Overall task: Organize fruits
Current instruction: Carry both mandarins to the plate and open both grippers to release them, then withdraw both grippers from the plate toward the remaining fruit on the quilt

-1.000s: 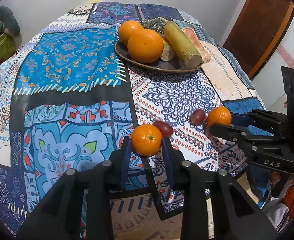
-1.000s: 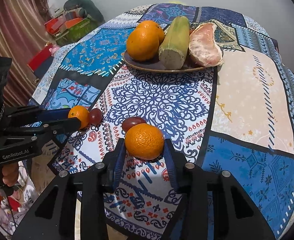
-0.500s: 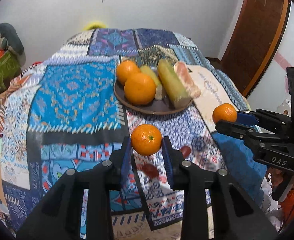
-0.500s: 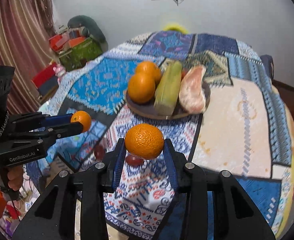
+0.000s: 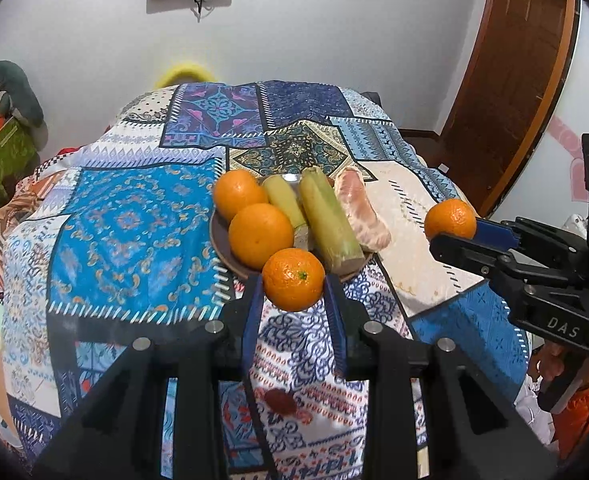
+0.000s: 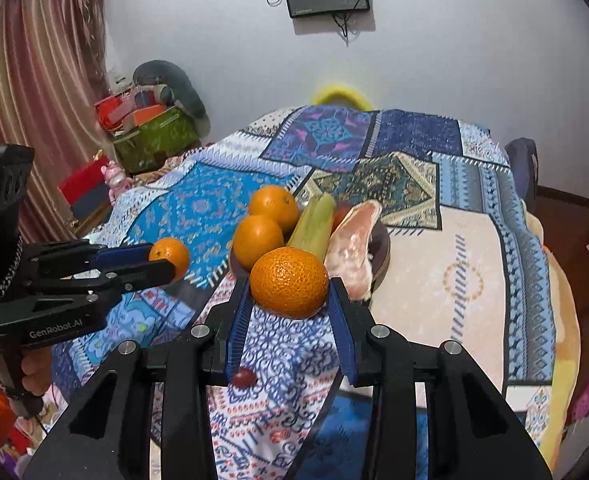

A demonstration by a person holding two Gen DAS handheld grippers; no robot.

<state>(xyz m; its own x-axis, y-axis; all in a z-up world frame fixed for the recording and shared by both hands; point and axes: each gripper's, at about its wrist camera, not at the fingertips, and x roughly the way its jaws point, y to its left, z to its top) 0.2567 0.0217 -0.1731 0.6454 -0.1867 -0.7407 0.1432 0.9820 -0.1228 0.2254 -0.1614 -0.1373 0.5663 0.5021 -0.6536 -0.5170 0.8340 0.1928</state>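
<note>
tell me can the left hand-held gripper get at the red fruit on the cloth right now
Probably not: the left hand-held gripper is shut on an orange and raised above the cloth; the red fruit lies below it.

wrist views above table (image 5: 142, 216), sharing plate (image 6: 380, 240)

The right gripper (image 6: 289, 296) clamps a large orange (image 6: 289, 282) above the patchwork tablecloth (image 6: 466, 248). At left, the left gripper (image 6: 166, 260) grips a smaller orange (image 6: 171, 257). Behind sits a brown plate (image 6: 381, 248) with 2 oranges (image 6: 258, 240), green stalks (image 6: 311, 224) and a peeled pomelo segment (image 6: 352, 248).
</note>
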